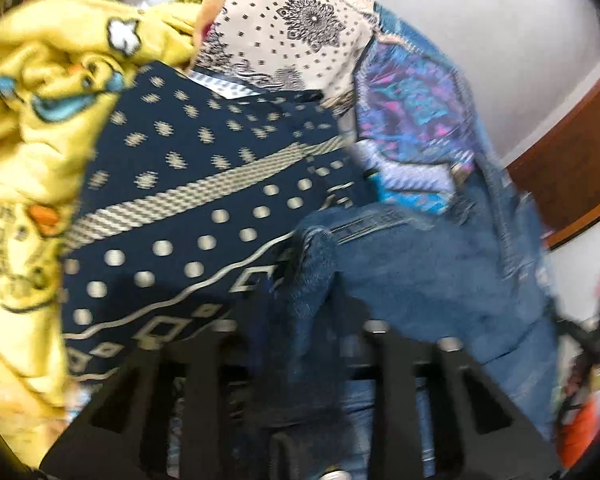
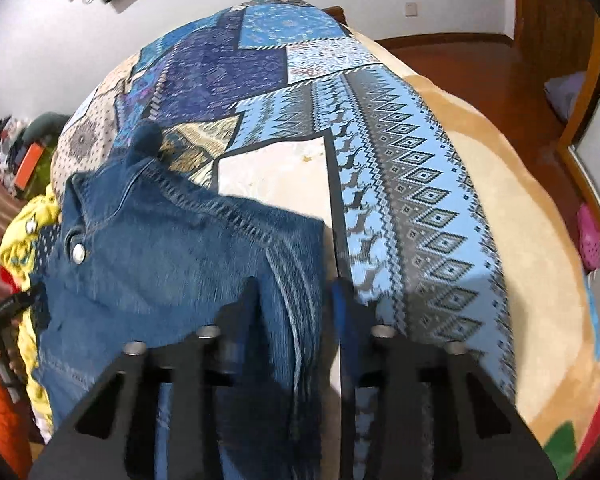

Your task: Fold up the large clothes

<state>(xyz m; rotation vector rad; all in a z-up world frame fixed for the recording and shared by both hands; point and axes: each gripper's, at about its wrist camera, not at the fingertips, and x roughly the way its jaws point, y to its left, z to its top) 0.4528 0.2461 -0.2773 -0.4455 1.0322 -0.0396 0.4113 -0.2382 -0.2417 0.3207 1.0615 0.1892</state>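
Observation:
A blue denim garment (image 2: 160,264) with a metal button (image 2: 78,255) lies on the patchwork bedspread (image 2: 400,168). In the right wrist view its edge runs up between the two black fingers, and my right gripper (image 2: 296,292) is shut on that denim. In the blurred left wrist view a raised fold of the same denim garment (image 1: 420,272) sits between the fingers, with my left gripper (image 1: 300,308) shut on it. The fingertips are partly buried in cloth in both views.
A crumpled yellow printed garment (image 1: 40,120) and a navy cloth with cream dots (image 1: 180,208) lie left of the denim. A beige blanket (image 2: 532,240) borders the bedspread, with wooden floor (image 2: 460,64) beyond. A person's orange sleeve (image 2: 0,420) shows at the left edge.

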